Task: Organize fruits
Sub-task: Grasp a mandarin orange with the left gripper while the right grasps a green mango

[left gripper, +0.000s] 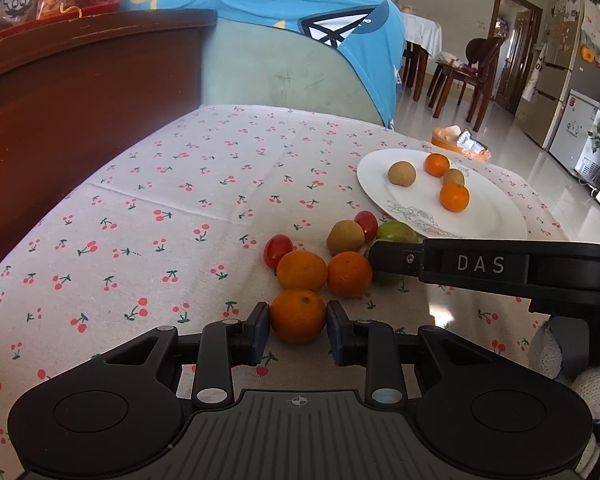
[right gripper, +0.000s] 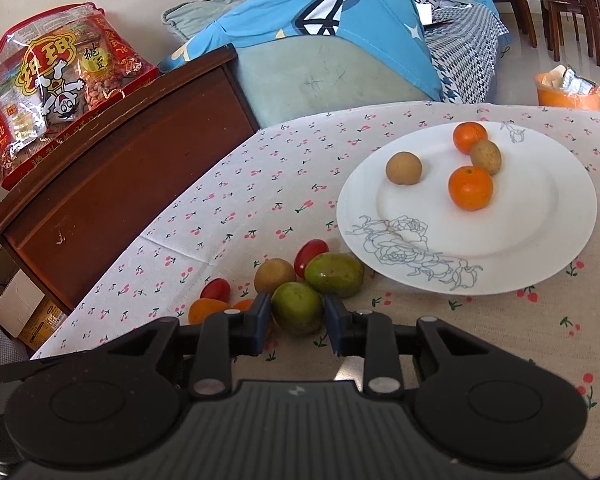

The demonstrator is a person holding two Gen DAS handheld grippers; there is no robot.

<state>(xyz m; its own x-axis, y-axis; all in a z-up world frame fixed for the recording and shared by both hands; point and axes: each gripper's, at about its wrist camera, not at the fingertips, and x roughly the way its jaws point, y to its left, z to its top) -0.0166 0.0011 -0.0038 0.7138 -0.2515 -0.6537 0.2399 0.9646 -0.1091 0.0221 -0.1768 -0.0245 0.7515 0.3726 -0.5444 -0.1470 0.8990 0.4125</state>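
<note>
A counter [right gripper: 260, 184] under a cherry-print cloth fills the middle of the frame. At right on it sits a white plate [right gripper: 540, 240]. At lower centre, loose fruit [right gripper: 334, 274] lies clustered just beside the plate.

The left gripper [left gripper: 298, 326] has its two fingers pressed on both sides of an orange [left gripper: 298, 315] on the cherry cloth [left gripper: 180, 184]. Just past it sit two more oranges [left gripper: 302, 271], two red tomatoes [left gripper: 278, 250] and a brown fruit [left gripper: 345, 237]. Farther off to the right, a white plate [left gripper: 496, 216] holds four fruits. The right gripper [left gripper: 480, 266] reaches in from the right.
</note>
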